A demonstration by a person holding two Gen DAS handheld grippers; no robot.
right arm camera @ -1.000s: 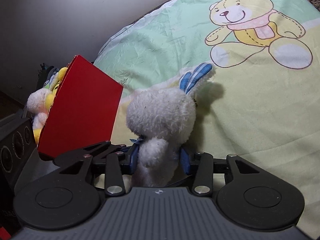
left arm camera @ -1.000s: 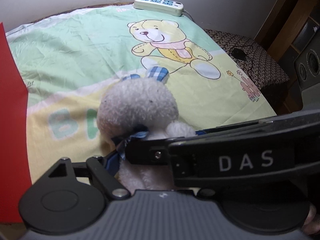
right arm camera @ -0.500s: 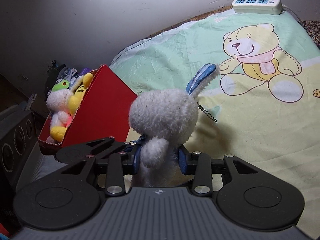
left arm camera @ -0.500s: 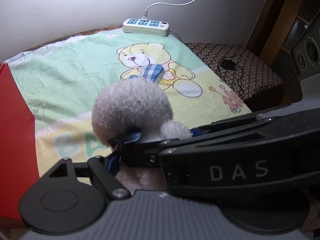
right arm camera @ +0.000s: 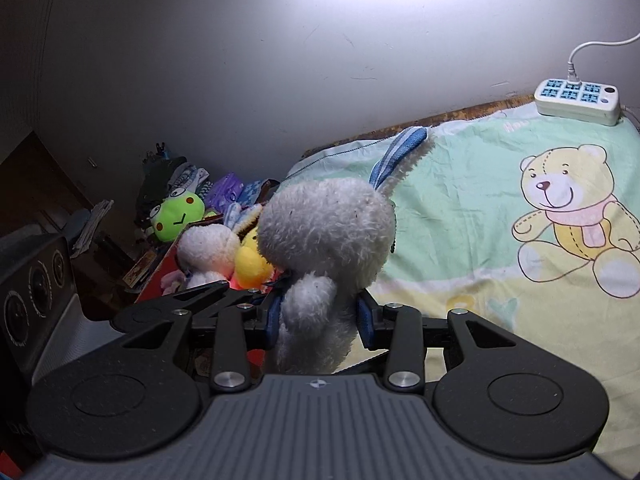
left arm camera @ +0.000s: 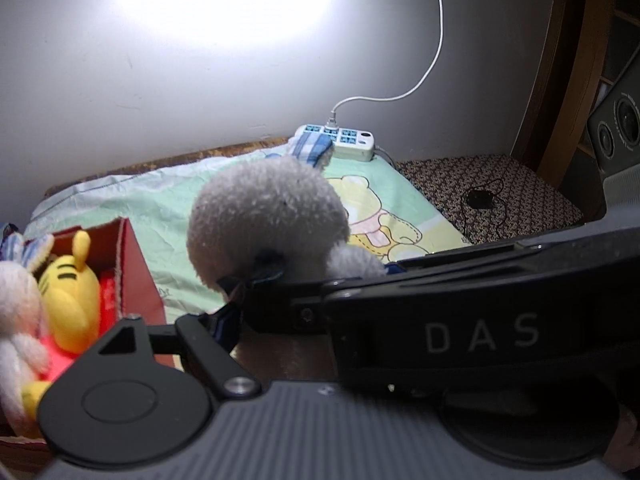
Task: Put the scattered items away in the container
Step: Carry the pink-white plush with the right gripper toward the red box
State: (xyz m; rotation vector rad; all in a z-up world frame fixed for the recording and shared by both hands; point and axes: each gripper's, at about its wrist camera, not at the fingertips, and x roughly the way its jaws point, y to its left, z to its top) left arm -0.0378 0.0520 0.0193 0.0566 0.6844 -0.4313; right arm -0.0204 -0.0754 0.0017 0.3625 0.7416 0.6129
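Right gripper (right arm camera: 319,316) clamped on body of white plush rabbit (right arm camera: 326,236), blue pads pressing both sides; rabbit held upright, clear of bear-print bedsheet (right arm camera: 480,216), blue-striped ear (right arm camera: 398,152) sticking up. Red box (left arm camera: 134,276) just left of rabbit, holding yellow tiger plush (left arm camera: 70,288) and another white rabbit plush (left arm camera: 16,320); green frog plush (right arm camera: 176,212) behind. Left gripper (left arm camera: 280,312) close by same rabbit (left arm camera: 268,220), mostly blocked by right gripper's body; cannot tell whether open or closed. White power strip (right arm camera: 576,100) at far edge of sheet.
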